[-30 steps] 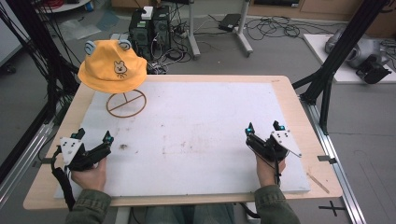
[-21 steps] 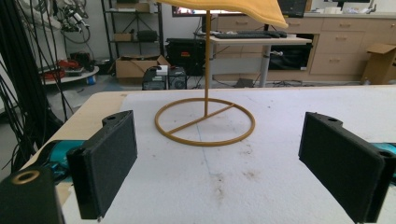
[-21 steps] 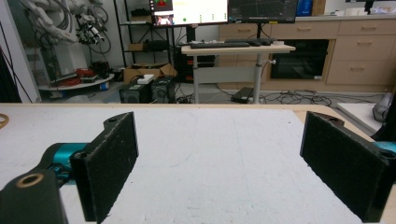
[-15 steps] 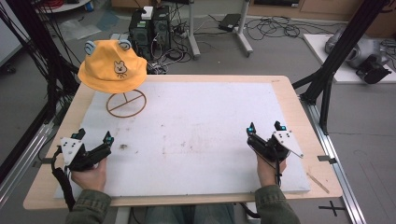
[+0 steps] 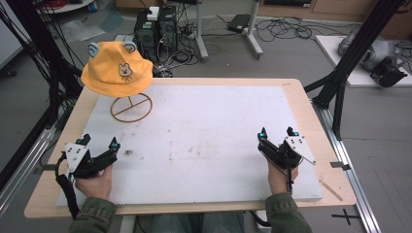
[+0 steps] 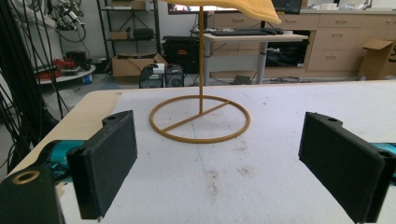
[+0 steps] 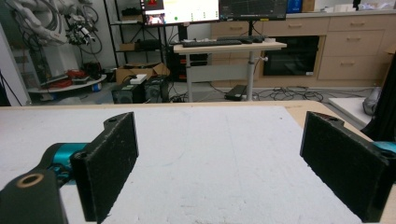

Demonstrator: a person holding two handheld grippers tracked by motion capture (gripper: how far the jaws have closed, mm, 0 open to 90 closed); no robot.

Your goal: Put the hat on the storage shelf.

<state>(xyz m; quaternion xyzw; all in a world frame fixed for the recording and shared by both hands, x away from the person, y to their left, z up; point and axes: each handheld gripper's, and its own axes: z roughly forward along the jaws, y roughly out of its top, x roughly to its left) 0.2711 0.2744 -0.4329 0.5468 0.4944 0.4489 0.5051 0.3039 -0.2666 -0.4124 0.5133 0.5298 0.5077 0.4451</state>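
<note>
A: On the table's far left: one yellow hat (image 5: pixel 116 68), bear face on the front, two small ears, resting on top of a wire stand (image 5: pixel 131 107) with a ring base. Condition?

B: Hat sits square on the post; ring base flat on the white board (image 5: pixel 209 131). Nothing touches it.

A: Near left edge: left gripper (image 5: pixel 99 148).

B: Jaws spread wide, empty, low over the board, pointed at the stand, well short of it. Its own view looks straight at the ring base (image 6: pixel 200 117), hat brim (image 6: pixel 224 5) overhead.

A: Near right edge: right gripper (image 5: pixel 277 137).

B: Likewise wide apart and empty, well apart from the hat, bare board ahead.

A: Handling note?

B: Likely the left one goes for the hat. Approach at brim height, pinch the soft brim, lift straight up so the light stand doesn't tip.
</note>
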